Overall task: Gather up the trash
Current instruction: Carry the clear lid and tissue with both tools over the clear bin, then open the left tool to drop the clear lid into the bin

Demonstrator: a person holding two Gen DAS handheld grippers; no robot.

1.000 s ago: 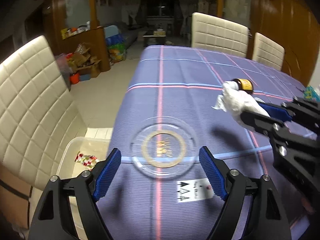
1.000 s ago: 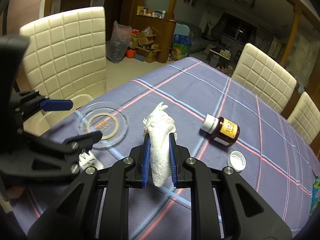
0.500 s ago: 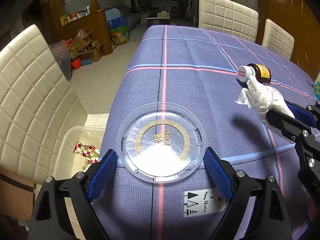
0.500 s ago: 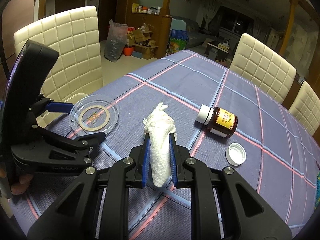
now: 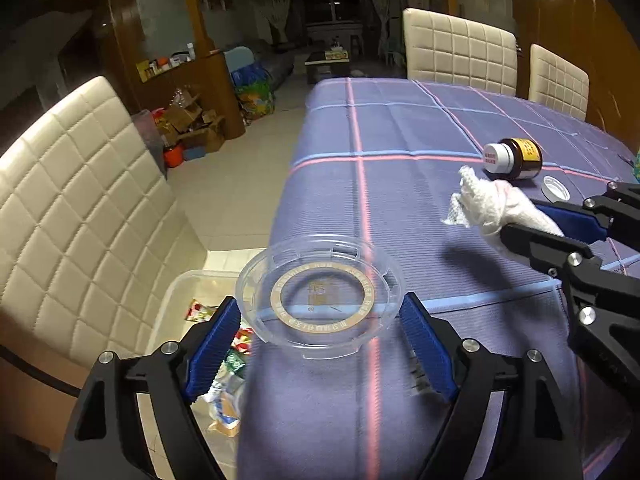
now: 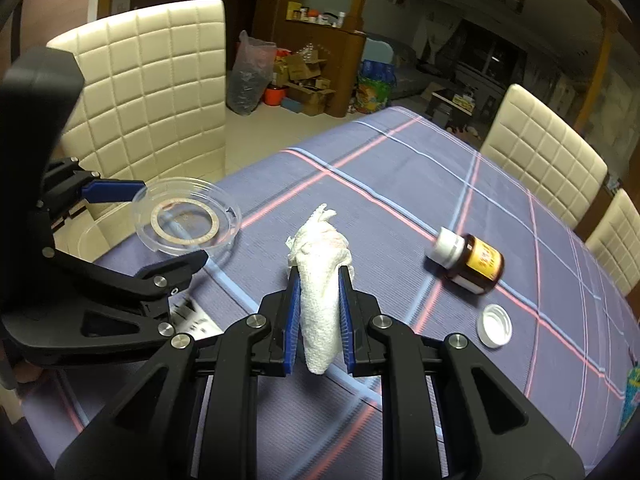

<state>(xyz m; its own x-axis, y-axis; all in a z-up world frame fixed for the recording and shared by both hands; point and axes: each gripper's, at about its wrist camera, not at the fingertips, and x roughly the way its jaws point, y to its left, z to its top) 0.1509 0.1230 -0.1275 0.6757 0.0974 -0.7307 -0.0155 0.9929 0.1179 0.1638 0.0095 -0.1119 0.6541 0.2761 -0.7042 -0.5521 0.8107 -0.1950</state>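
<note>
Left wrist view: left gripper point(image 5: 320, 316) had just been closing; its pads clasped the clear plastic lid point(image 5: 320, 294) at 9 and 3 o'clock, lifted over the table edge point(image 5: 272, 208). Clear bin point(image 5: 180, 300) of wrappers sat at 8 o'clock.

Right wrist view: right gripper point(image 6: 319, 284) was clenched on the crumpled tissue point(image 6: 320, 268). Brown bottle point(image 6: 470, 258) lay at 2 o'clock, white cap point(image 6: 495, 325) beside it.

The tablecloth point(image 6: 400, 184) was purple-blue, crossed by pink and pale blue lines. The lid point(image 5: 320, 292) at lower centre was clear with a gold ring. The bottle point(image 6: 476, 260) was brown, white-capped, its label seemingly yellow. The tissue point(image 6: 320, 280) was white; the chairs point(image 6: 152, 92) cream, quilted in squares
</note>
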